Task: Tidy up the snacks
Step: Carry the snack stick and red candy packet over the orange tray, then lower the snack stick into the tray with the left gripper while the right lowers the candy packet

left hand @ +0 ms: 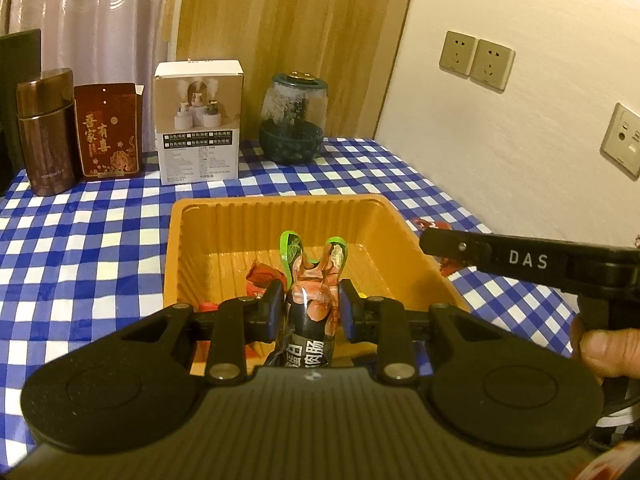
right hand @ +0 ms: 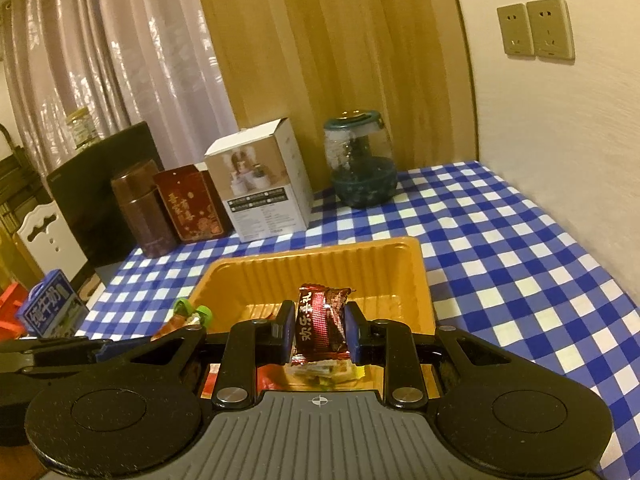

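Ahead of and below both sets of fingers: orange tray (left hand: 224, 216), open, your drop target. Left gripper (left hand: 310, 308) clamps a sausage packet (left hand: 314, 280), long axis upright. Right gripper (right hand: 320, 330) clamps a red candy packet (right hand: 322, 316), likewise upright, over the tray's near edge.

Worktop (left hand: 100, 220) is blue-and-white checked, the tray (left hand: 276, 216) orange, one snack (right hand: 320, 322) dark red, the other (left hand: 312, 280) black with green tips.
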The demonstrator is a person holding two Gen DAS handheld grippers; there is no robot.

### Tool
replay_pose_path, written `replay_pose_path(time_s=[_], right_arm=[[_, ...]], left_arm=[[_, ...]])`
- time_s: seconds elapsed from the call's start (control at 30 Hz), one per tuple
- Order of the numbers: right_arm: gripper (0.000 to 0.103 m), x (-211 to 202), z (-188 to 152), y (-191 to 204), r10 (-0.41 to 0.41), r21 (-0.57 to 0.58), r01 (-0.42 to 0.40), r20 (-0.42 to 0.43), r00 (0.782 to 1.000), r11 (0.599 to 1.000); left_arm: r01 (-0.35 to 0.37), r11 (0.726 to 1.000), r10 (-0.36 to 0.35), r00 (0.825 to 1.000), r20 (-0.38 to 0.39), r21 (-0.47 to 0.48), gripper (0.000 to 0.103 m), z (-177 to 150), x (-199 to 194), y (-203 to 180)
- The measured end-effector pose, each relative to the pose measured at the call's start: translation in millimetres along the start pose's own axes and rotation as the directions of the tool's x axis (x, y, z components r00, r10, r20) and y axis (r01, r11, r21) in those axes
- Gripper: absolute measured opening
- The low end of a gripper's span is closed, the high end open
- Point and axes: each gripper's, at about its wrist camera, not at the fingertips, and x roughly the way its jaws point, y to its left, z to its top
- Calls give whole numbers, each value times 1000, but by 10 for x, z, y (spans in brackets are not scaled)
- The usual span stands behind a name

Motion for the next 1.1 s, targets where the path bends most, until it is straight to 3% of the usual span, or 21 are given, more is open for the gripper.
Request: replay_pose_path(time_s=[1.1], right_arm=[[27, 384, 151, -108, -50, 36, 50, 2, 999, 998]], left_arm=[[-47, 998, 48, 999, 2, -49, 26, 330, 410, 389]])
